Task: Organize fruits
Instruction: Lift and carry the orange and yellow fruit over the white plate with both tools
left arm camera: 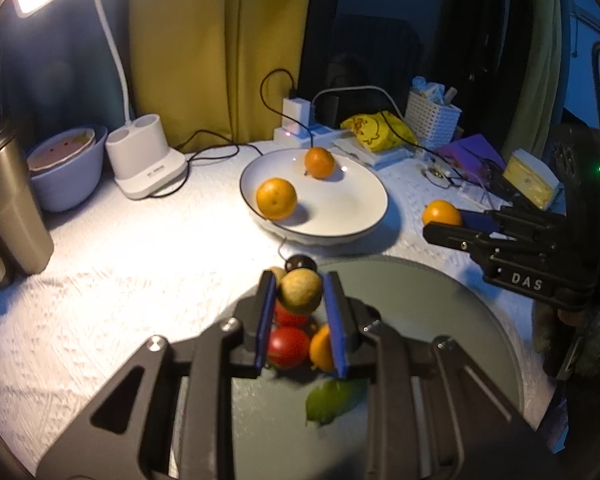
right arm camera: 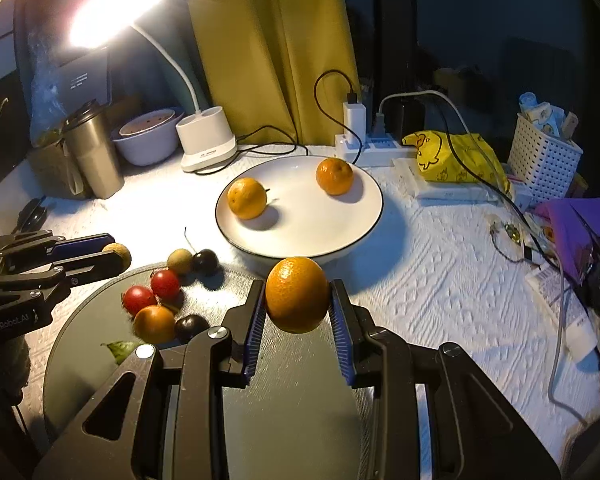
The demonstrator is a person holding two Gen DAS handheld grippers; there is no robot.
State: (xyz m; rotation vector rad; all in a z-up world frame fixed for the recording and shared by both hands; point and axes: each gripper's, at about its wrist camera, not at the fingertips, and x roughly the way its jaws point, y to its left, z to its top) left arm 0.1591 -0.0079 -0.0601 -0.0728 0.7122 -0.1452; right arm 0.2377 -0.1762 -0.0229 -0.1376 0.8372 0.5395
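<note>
**Lamp-lit desk, fruit sorting under way**

White textured cloth covers the desk. Right gripper is clamped on an orange, the white plate just ahead of its tips, probably because oranges are being gathered there; two oranges already lie on it. Left gripper pinches a small tan fruit above the dark round tray, likely lifting it out. Below its fingers: two red tomatoes, counted in both views

Lettering on both tongs
We read "DAS" on the right tongs body, and "GenRobot.AI" along the left tongs body; the lamp base print stays too blurred for us.
</note>
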